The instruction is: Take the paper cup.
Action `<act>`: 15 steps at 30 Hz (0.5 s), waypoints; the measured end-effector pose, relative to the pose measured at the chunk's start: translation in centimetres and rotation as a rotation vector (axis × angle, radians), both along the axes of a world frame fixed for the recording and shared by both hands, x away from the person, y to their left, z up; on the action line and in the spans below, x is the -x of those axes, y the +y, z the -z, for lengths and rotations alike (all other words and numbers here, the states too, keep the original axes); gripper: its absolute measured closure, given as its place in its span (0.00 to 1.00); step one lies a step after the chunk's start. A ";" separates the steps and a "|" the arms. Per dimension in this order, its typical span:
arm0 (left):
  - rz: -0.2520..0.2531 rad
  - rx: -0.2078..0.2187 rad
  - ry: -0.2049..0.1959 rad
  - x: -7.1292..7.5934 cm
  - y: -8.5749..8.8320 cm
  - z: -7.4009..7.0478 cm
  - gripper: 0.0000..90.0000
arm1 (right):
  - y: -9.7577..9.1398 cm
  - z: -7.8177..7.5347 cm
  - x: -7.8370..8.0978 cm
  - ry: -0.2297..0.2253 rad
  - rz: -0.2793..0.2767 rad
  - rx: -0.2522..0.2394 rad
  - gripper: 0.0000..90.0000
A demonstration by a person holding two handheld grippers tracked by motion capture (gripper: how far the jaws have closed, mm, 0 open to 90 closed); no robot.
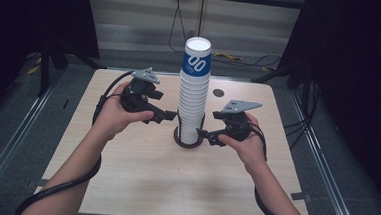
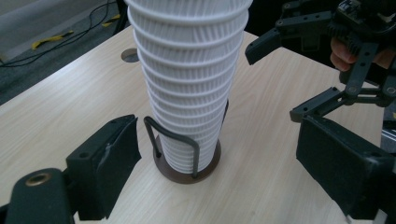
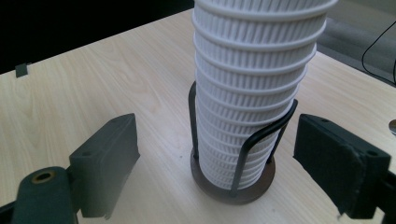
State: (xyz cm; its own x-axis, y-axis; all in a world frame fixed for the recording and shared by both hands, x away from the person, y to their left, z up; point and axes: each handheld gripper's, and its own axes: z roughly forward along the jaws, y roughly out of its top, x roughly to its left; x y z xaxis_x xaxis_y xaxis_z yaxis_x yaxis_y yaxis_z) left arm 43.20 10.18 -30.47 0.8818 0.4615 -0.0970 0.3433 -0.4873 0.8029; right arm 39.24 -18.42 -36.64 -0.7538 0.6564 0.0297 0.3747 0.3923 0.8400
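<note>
At the middle of the bench (image 1: 138,184): one tall stack of cups (image 1: 193,95), white and ribbed, nested upright; the topmost cup carries a blue band with white marks. The stack stands in a holder (image 1: 188,141) with a dark round base and black wire uprights that rise beside the lowest cups.

Left of the stack: left gripper (image 1: 172,116), held in the person's left hand (image 1: 113,114), pointing toward the lower part of the stack. Jaws spread apart; in the left gripper view the stack (image 2: 189,79) and holder (image 2: 189,165) sit ahead of and between the two black jaws, untouched by either. Nothing gripped.

Right of the stack: right gripper (image 1: 202,135), held in the right hand (image 1: 246,143), pointing at the holder's level from the opposite side. Jaws likewise spread wide; in the right gripper view the stack (image 3: 254,88) and holder (image 3: 233,184) stand ahead between the jaws, clear of both pads. Nothing gripped.

Farther back on the bench: a small dark round hole (image 1: 218,92), just right of the stack.

Trailing items: a black cable from each gripper, running along the forearms toward the near edge.
</note>
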 end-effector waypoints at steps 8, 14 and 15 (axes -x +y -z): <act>0.003 -0.002 -0.012 -1.1 -0.7 -2.0 0.14 | 0.6 -1.7 -0.6 -0.021 -0.004 0.000 0.14; 0.008 -0.009 -0.035 -1.7 -1.2 -3.8 0.14 | 1.1 -3.3 -0.9 -0.036 0.001 -0.003 0.14; 0.005 -0.011 -0.040 -1.9 -1.3 -4.1 0.14 | 1.3 -3.6 -1.0 -0.039 0.005 -0.005 0.14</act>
State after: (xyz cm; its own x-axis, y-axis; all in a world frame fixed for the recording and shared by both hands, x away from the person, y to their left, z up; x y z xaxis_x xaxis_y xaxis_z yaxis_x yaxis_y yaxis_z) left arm 45.05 8.89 -26.32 0.8872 0.4579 -0.0564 0.3085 -0.4981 0.8104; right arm 40.25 -17.13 -33.07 -0.7511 0.6601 0.0032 0.3434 0.3866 0.8559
